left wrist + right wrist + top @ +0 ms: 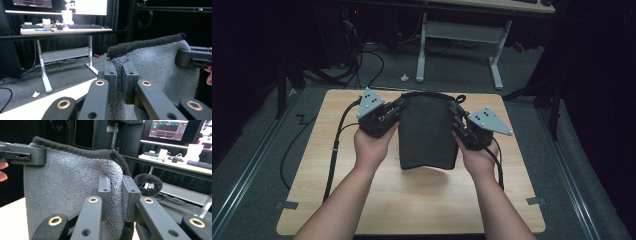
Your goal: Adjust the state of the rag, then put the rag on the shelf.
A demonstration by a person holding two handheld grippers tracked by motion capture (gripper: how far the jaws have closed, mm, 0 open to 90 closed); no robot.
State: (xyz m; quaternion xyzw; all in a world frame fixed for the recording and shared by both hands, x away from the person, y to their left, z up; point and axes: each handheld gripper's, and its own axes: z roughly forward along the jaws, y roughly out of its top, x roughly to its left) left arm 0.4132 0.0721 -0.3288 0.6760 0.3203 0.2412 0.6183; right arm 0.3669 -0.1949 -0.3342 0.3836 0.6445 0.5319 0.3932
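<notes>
A dark grey towel [428, 131] hangs above the wooden table [362, 210], stretched between the two grippers at its top corners. My left gripper [394, 111] is shut on the towel's left top corner; in the left gripper view the jaws pinch the fuzzy cloth [160, 62] at its hem, left gripper [119, 75]. My right gripper [458, 120] is shut on the right top corner, right gripper [116, 195], with the grey cloth [65, 185] spread beyond it. A small hanging loop [148, 184] sticks out beside the right jaws. The towel's lower edge hovers over the tabletop.
Beyond the table stands a white-legged desk [462, 45] with keyboards and monitors [82, 26]. Black cables [332, 150] trail off the table's left side. A scrap of white paper [404, 77] lies on the grey floor. Dark curtains surround the area.
</notes>
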